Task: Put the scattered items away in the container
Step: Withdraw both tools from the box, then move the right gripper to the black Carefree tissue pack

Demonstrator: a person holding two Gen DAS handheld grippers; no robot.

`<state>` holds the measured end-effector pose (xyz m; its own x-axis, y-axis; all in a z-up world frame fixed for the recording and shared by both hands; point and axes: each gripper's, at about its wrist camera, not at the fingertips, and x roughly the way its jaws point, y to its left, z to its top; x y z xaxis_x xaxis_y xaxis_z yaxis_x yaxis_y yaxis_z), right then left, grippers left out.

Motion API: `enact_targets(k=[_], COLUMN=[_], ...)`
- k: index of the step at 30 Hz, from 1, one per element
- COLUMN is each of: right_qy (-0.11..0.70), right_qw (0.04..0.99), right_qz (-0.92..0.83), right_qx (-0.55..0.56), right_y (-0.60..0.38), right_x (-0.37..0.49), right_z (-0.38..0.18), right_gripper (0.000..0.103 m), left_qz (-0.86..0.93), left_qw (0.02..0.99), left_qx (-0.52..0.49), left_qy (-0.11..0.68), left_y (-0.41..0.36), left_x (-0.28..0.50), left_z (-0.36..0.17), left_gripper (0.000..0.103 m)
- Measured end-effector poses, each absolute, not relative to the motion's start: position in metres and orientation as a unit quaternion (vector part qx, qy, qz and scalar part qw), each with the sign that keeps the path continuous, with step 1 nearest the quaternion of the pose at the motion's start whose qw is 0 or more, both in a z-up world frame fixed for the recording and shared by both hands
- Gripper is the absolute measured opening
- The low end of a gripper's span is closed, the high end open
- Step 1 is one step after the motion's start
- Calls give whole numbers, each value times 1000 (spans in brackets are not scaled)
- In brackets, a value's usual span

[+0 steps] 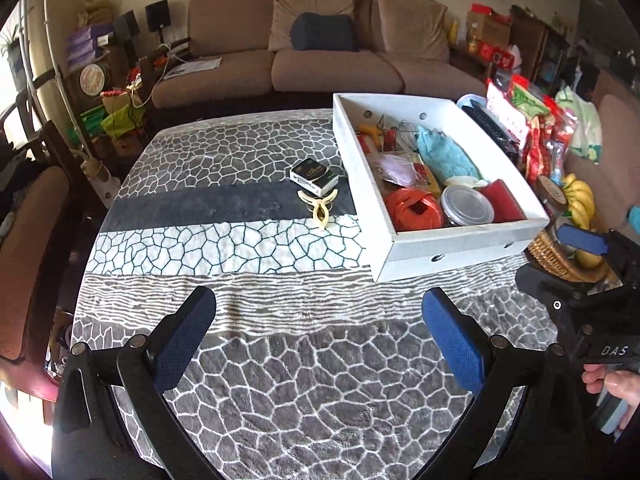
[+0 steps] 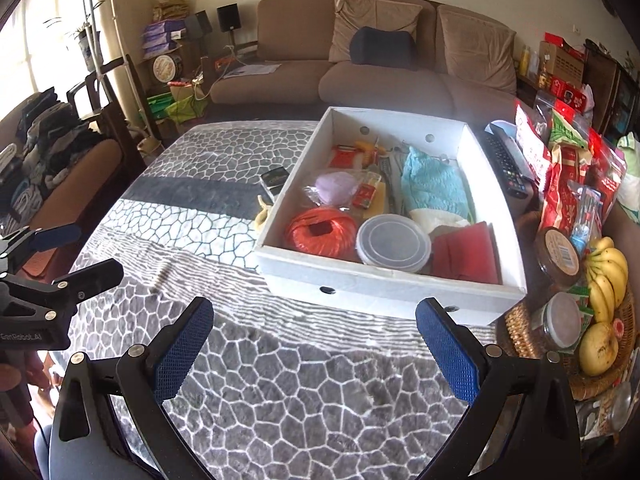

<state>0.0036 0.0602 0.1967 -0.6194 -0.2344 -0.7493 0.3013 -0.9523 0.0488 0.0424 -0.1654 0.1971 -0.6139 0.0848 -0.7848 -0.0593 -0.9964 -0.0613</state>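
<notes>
A white cardboard box point(image 1: 448, 254) stands on the patterned tablecloth and holds several items: an orange twine roll point(image 1: 414, 208), a lidded plastic tub point(image 1: 468, 205), a red pouch, a turquoise cloth. Left of the box lie a small black-and-white carton point(image 1: 315, 175) and a cream hair claw point(image 1: 319, 209), both on the cloth. My left gripper point(image 1: 320, 340) is open and empty, well short of them. My right gripper point(image 2: 314, 344) is open and empty in front of the box point(image 2: 384, 292). The carton point(image 2: 274, 180) and claw point(image 2: 263, 213) are partly hidden by the box wall.
A wicker basket with bananas point(image 2: 608, 276) and jars, snack bags point(image 2: 568, 184) and a remote point(image 2: 504, 160) crowd the table's right side. A brown sofa point(image 1: 320, 60) stands behind the table. A chair point(image 2: 52, 184) stands at the left.
</notes>
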Motion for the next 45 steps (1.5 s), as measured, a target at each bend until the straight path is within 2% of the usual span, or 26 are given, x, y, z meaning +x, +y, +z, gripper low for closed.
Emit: enact_targets(k=[5,11,14,19,24,26,32,35,38,45], right_qy=[29,26,22,-6,40,66,140,138,171,213], right_qw=[185,231,257,297,289,283,260,250,224,201], right_qz=[-892,-889,-881,-861,-857,-849,-809,-789,-778,-748], right_qx=[411,394,397,413,425,441,509,544,562,596], right_y=[25,-15,-34,-63,-99,-113,-152,-155,-157,-157], right_x=[11,13,3,-39,-125,-167,-272,-304,-323,-355], right_z=[177,170,169,170,182,178,123,87,60,30], right_gripper=[103,103,103,103,102,102,100,99,99,99], left_qz=[896,878,865,854,846,835,829,819,821,817], left_qw=[34,7,-7,-23,-30,-8,12,18,22,29], left_qx=[-437,-438,-436,-426,-448,-456,-487,-501,-503,-508], left_qy=[-67,-192,-248,-298,-287,-307,-275,-278,-268,-270], left_y=[-203,-282,-313,-341,-339,-334,-303,-297,-293,-291], left_x=[45,40,34,23,8,-3,-36,-45,-52,-63], left_z=[182,145,124,102,82,76,62,54,54,53], left_gripper=[103,103,103,103,103,103,103,103,103,103])
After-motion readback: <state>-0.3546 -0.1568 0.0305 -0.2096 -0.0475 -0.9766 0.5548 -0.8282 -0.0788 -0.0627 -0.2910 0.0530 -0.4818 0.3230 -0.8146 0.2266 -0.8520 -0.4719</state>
